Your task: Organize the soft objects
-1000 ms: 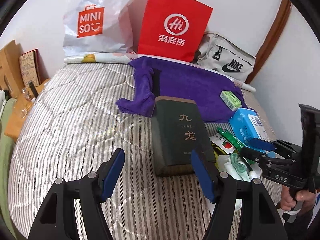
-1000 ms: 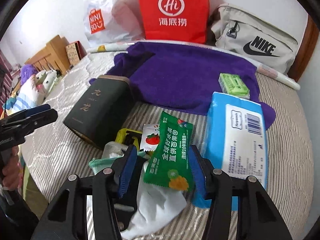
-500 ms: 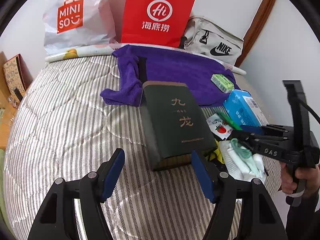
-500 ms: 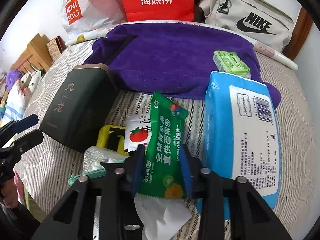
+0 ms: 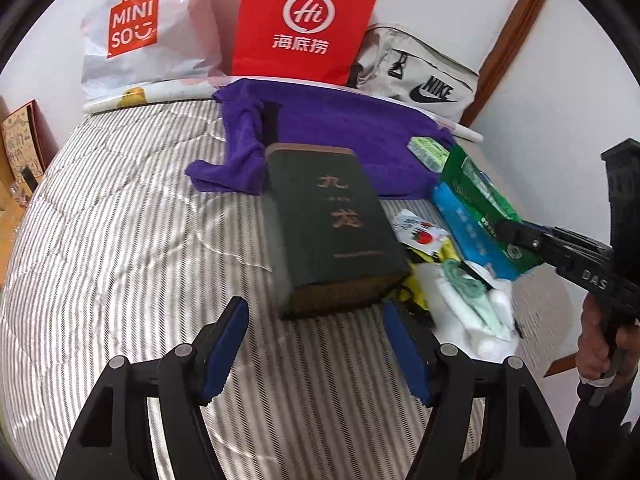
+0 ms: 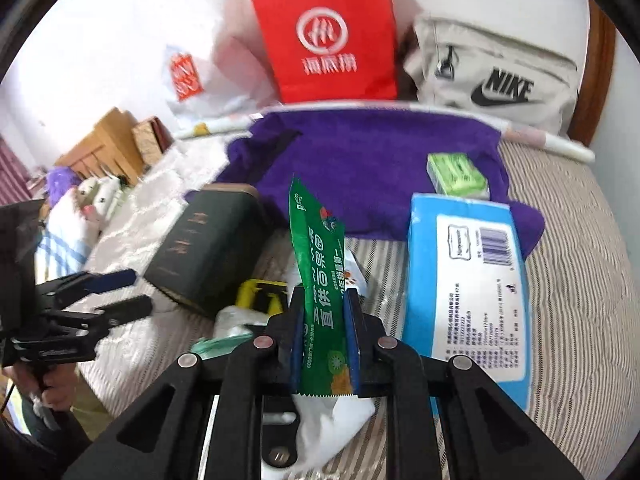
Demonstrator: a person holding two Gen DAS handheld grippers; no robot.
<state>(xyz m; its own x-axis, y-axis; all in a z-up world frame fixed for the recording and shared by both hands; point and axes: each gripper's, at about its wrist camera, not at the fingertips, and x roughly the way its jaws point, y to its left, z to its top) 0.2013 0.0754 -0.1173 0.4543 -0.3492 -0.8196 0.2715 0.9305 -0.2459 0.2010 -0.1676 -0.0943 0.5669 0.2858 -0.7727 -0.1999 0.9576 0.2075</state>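
Here the right tongs (image 6: 323, 334) pinch a green snack packet (image 6: 320, 276), lifted upright above the bed's clutter. The left tongs (image 5: 316, 346) gape wide over the striped mattress (image 5: 132, 240), just short of a dark green box (image 5: 332, 228). Beside the packet lies a blue wipes pack (image 6: 466, 280); beyond, a purple towel (image 6: 360, 160) carries a small green pack (image 6: 456, 172). Farthest stands a red bag (image 6: 328, 36).

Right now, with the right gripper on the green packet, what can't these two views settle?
- Green packet: its lower edges sit behind the right gripper pads; print smeared in the left wrist view.
- Yellow item: mostly hidden behind the dark box and gripper.
- Left gripper: open, nothing between the fingers.
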